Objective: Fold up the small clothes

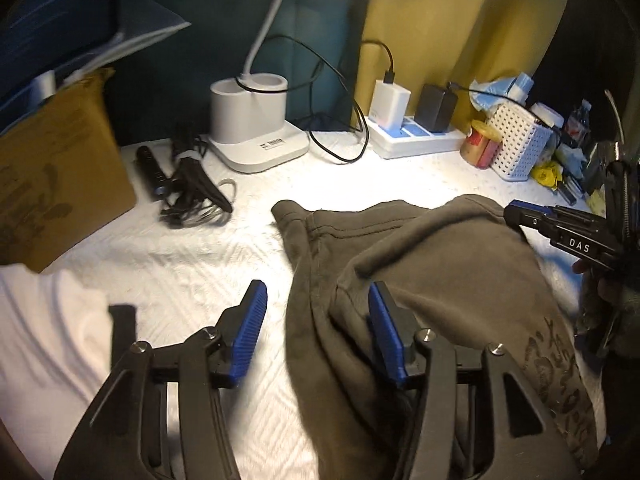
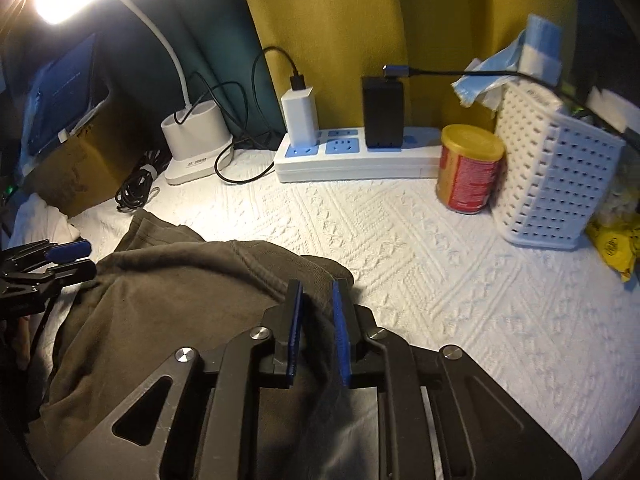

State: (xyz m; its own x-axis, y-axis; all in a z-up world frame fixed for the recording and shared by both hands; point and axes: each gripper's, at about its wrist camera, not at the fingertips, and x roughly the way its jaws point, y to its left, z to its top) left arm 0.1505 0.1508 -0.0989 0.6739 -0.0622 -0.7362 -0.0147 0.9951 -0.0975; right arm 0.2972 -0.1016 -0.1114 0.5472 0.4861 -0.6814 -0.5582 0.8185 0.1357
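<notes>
A dark grey-brown garment [image 1: 420, 264] lies rumpled on the white textured cloth [image 1: 180, 272], with a dark print near its right edge. My left gripper [image 1: 316, 300] is open; its right finger rests on the garment's left fold and its left finger is over bare cloth. My right gripper [image 2: 318, 292] is shut on the garment's right edge [image 2: 320, 320], with fabric pinched between the blue pads. The garment fills the lower left of the right wrist view [image 2: 168, 300]. The right gripper also shows at the right edge of the left wrist view [image 1: 516, 212].
A white lamp base [image 1: 256, 124], power strip with chargers [image 1: 416, 136], red-and-gold can [image 2: 468, 168] and white perforated basket [image 2: 556, 172] line the back. A cardboard box [image 1: 56, 168] and black cables [image 1: 188, 184] sit at left. White fabric [image 1: 44, 336] lies at lower left.
</notes>
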